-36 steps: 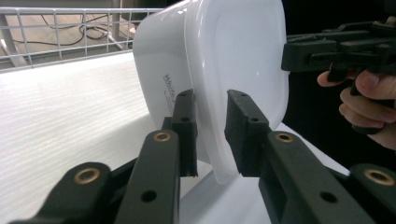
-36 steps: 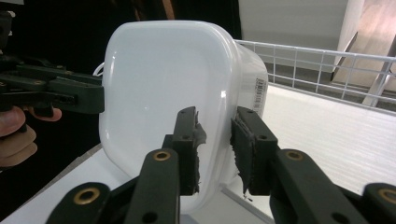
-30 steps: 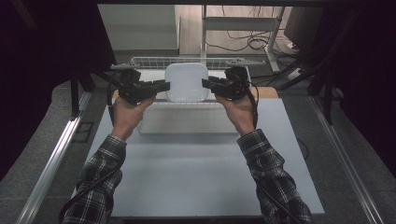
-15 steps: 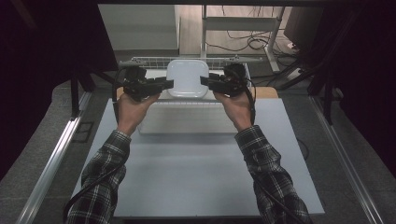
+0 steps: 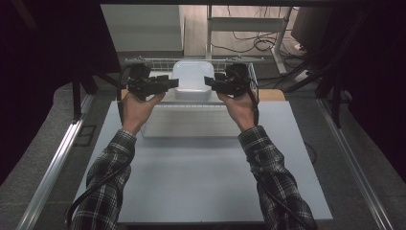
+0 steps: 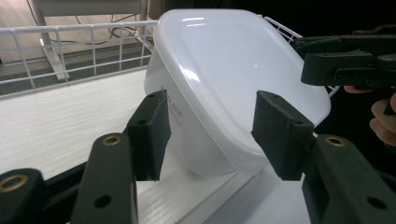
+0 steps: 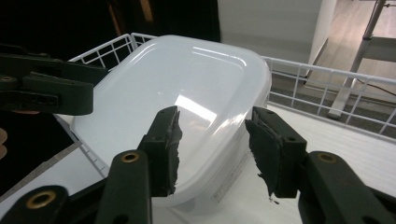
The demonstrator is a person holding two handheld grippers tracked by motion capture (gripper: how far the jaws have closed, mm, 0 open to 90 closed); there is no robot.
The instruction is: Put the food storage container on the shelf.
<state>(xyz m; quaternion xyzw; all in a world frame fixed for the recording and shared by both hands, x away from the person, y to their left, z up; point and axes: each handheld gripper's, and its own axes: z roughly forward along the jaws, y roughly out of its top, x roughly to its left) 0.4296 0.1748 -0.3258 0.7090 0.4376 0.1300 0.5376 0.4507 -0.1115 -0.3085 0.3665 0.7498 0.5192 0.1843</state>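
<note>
A white plastic container (image 5: 193,79) lies bottom-up and tilted at the far end of the table, against a white wire rack (image 5: 143,62). My left gripper (image 5: 171,84) is at its left side and my right gripper (image 5: 211,82) at its right side, jaws pointing at each other. In the left gripper view the container (image 6: 224,70) fills the space beyond my open left gripper (image 6: 210,128), with the right gripper (image 6: 345,60) behind it. In the right gripper view my right gripper (image 7: 212,144) stands open before the container (image 7: 187,84), with the left gripper (image 7: 46,88) beyond. Neither pair of jaws clamps it.
A long white tray (image 5: 191,122) lies on the grey table top (image 5: 201,177) just in front of the rack. Metal rails (image 5: 57,158) run along both sides of the table. Cables and a stand (image 5: 249,28) lie on the floor behind the rack.
Both hands and the container between them have moved away from the person, toward the wire rack. The container now sits farther back and higher in the high view.
</note>
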